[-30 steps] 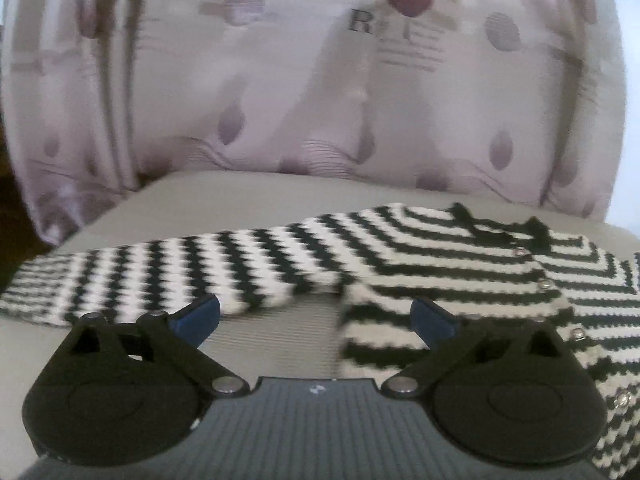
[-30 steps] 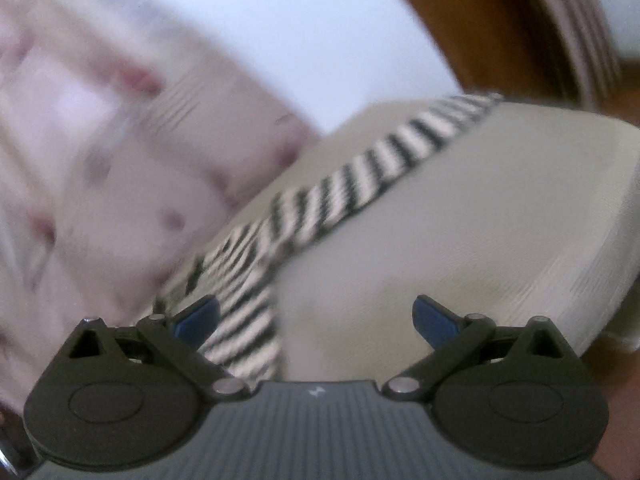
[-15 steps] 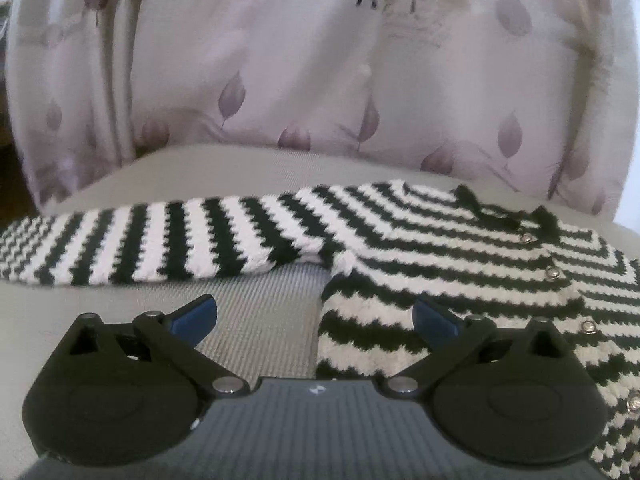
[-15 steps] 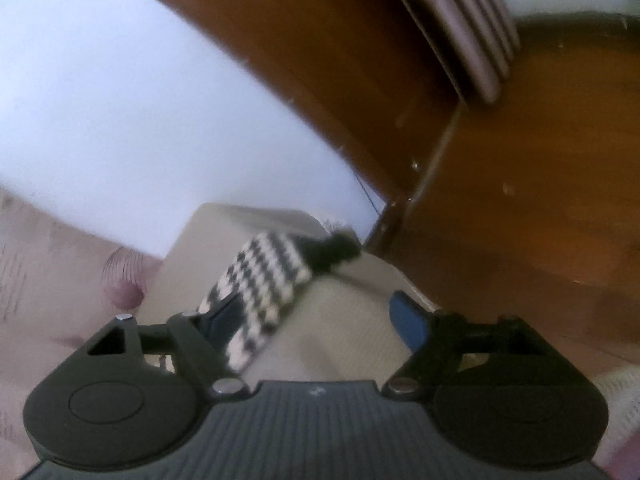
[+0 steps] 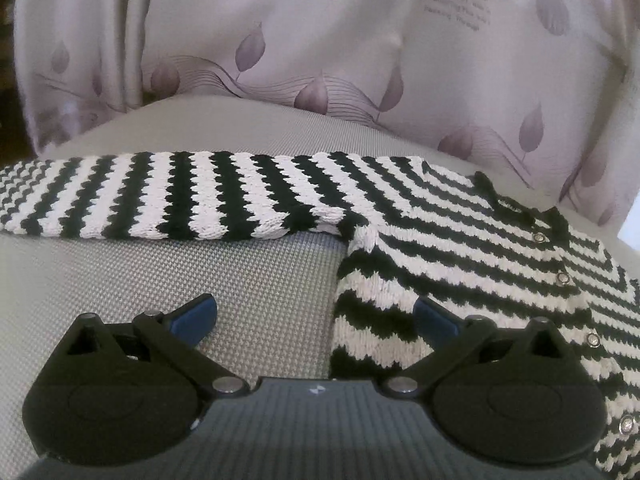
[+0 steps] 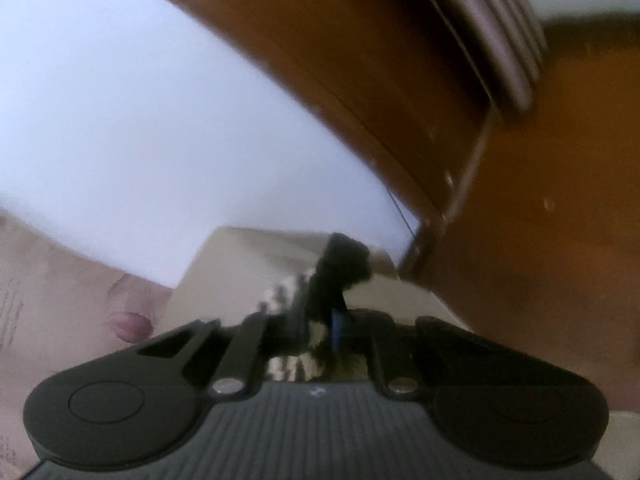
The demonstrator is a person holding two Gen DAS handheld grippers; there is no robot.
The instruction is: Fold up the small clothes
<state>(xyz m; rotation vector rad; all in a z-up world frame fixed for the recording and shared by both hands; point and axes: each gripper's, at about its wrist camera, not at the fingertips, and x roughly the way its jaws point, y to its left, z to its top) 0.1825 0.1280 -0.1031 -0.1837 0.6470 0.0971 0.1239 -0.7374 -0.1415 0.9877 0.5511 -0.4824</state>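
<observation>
A small black-and-white striped knit cardigan (image 5: 460,248) with metal snaps lies flat on a grey woven cushion (image 5: 240,280). One sleeve (image 5: 160,196) stretches out to the left. My left gripper (image 5: 316,318) is open and empty, low over the cushion, its right finger above the cardigan's side edge. In the right wrist view my right gripper (image 6: 326,328) is shut on the black cuff end of the other striped sleeve (image 6: 340,264), which sticks up between the fingers. The view is blurred.
A pale lilac curtain with leaf prints (image 5: 320,40) hangs right behind the cushion. In the right wrist view a white wall (image 6: 140,120), a brown wooden frame (image 6: 360,80) and a wooden floor (image 6: 560,240) lie past the cushion's end.
My right gripper swung to the far sleeve end and closed on its cuff. My left gripper moved closer in over the cushion toward the cardigan and stayed open.
</observation>
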